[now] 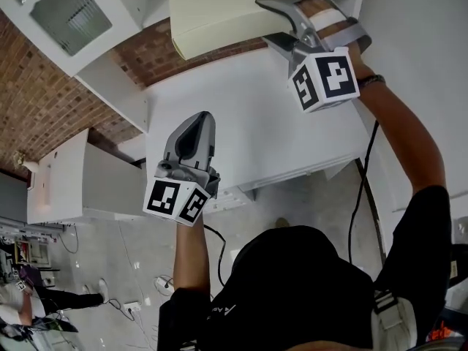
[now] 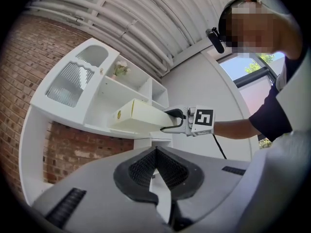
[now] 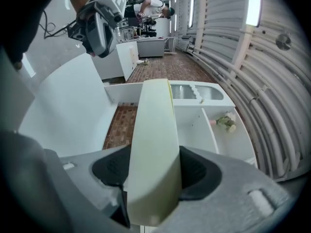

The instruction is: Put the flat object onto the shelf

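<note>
The flat object is a cream, slab-like box (image 1: 219, 13). My right gripper (image 1: 265, 20) is shut on one end of it, and the pads press both broad faces (image 3: 155, 144). The box is held out level at the front of the white shelf unit (image 2: 97, 81), its far end (image 2: 138, 116) over a shelf board. Whether it rests on the board I cannot tell. My left gripper (image 1: 199, 119) is lower, in front of the unit's white side panel. Its jaws are shut with the tips touching and nothing between them (image 2: 155, 152).
The shelf unit has several open compartments (image 3: 194, 125); one holds a small bunch of flowers (image 3: 224, 123). A brick wall (image 1: 44, 86) stands behind it. A ribbed glass panel (image 2: 68, 84) tops the unit. A cable (image 1: 362, 196) hangs below my right arm. A person works at far tables (image 3: 153, 6).
</note>
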Demonstrator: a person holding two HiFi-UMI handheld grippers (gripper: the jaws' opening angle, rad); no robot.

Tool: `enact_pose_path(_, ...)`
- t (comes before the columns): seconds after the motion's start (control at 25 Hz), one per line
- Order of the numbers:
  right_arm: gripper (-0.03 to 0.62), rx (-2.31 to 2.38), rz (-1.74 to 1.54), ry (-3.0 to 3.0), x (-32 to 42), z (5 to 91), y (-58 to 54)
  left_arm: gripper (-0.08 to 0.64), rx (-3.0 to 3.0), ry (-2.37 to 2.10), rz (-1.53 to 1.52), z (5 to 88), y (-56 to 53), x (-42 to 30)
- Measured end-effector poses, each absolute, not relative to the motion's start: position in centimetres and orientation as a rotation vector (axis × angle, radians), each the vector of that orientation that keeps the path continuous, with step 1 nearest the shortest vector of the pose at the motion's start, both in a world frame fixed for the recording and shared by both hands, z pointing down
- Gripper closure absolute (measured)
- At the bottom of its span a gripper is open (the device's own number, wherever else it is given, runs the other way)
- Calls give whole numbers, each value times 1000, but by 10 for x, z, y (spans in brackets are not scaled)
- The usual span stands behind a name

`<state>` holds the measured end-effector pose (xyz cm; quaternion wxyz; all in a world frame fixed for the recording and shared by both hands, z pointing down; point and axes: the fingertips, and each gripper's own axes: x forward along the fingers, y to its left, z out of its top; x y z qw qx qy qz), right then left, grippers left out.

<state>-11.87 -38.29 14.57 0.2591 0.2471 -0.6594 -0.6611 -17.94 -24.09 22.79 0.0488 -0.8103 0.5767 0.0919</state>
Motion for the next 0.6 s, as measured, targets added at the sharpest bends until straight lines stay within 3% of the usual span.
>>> enact_pose_path(0.6,308,621,-1759,-1845,-158,149,-480,562,-2471,1765,274,226,-307,-181)
